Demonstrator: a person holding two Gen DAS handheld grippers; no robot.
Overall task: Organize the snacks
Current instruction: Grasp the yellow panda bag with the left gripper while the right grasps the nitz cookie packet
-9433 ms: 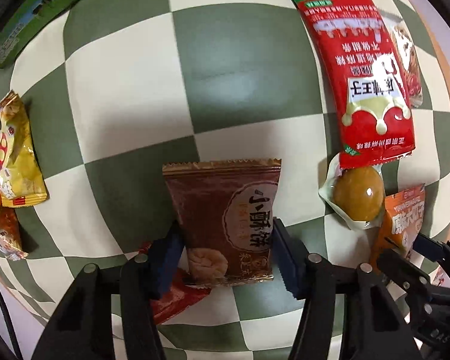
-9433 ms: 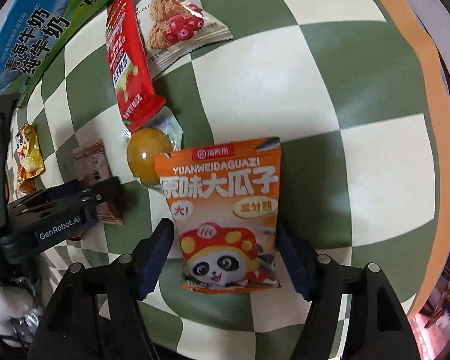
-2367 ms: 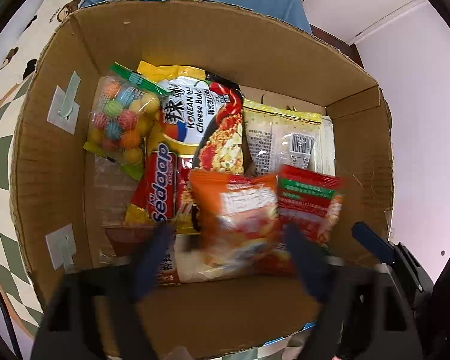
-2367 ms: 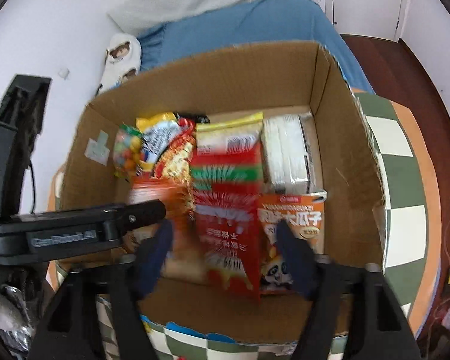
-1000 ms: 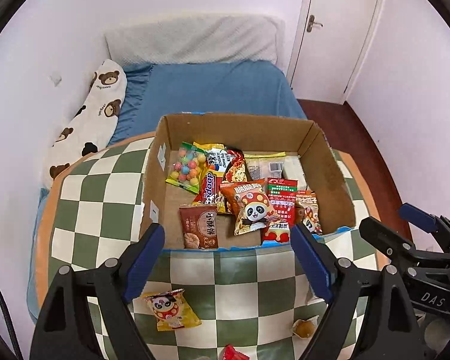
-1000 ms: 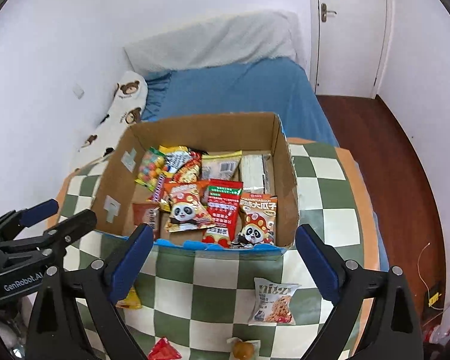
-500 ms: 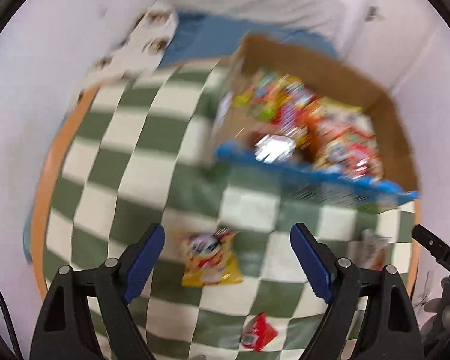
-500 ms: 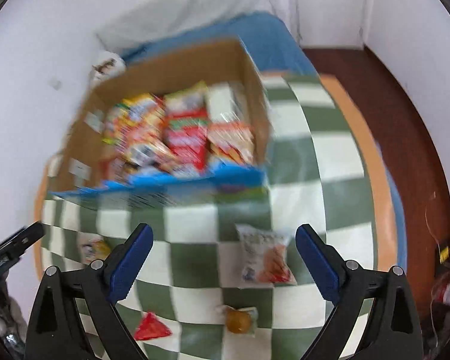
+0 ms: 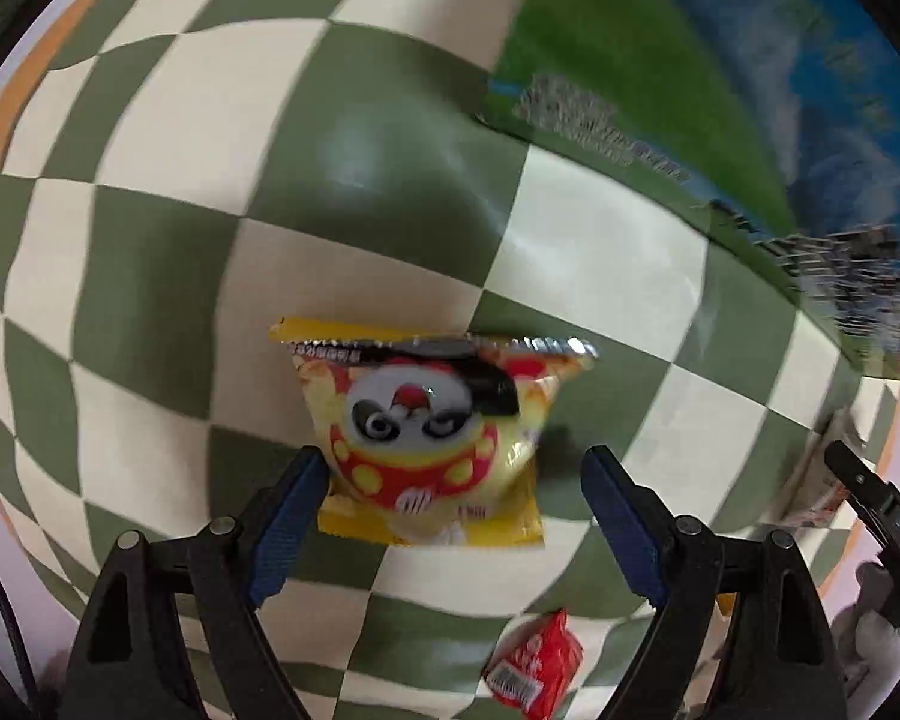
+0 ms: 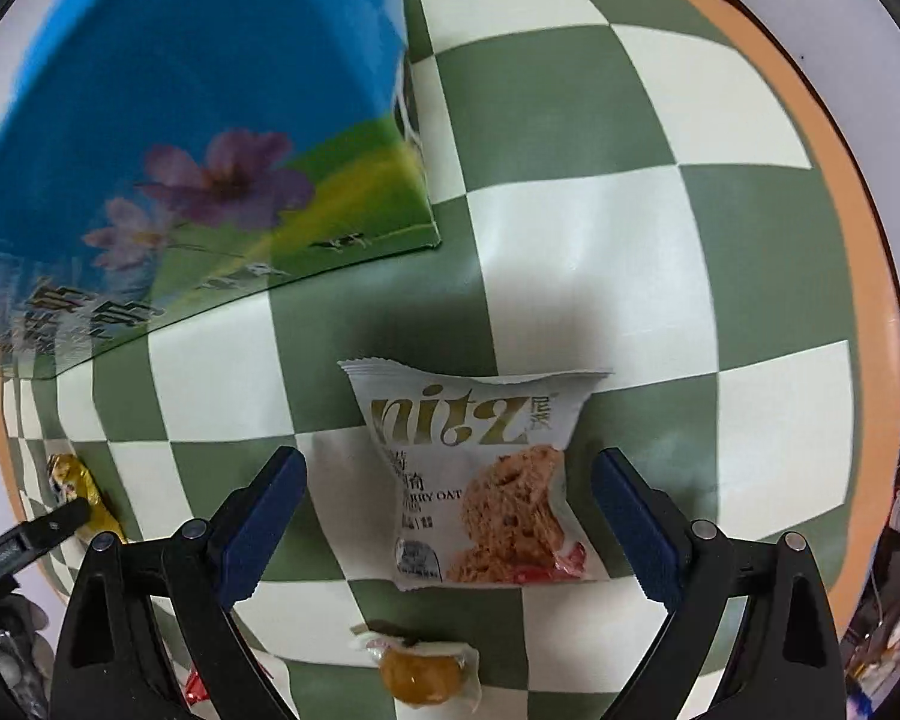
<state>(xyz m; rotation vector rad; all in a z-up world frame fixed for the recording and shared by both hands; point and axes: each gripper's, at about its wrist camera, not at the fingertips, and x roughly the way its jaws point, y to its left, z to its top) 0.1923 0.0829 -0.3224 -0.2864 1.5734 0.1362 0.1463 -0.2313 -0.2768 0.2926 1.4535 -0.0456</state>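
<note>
Five snacks lie loose: yellow panda packet between the released left gripper; oat-cookie packet between the released right gripper; red packet; egg pouch; another, seemingly yellow packet. One box, contents hidden.

Both grippers — jaws wide

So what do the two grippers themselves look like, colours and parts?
Both match: the left gripper and right gripper have black plastic triangular arms with silver rivets, ending in ribbed dark blue pads. A thin black cable runs beside the left one.
</note>
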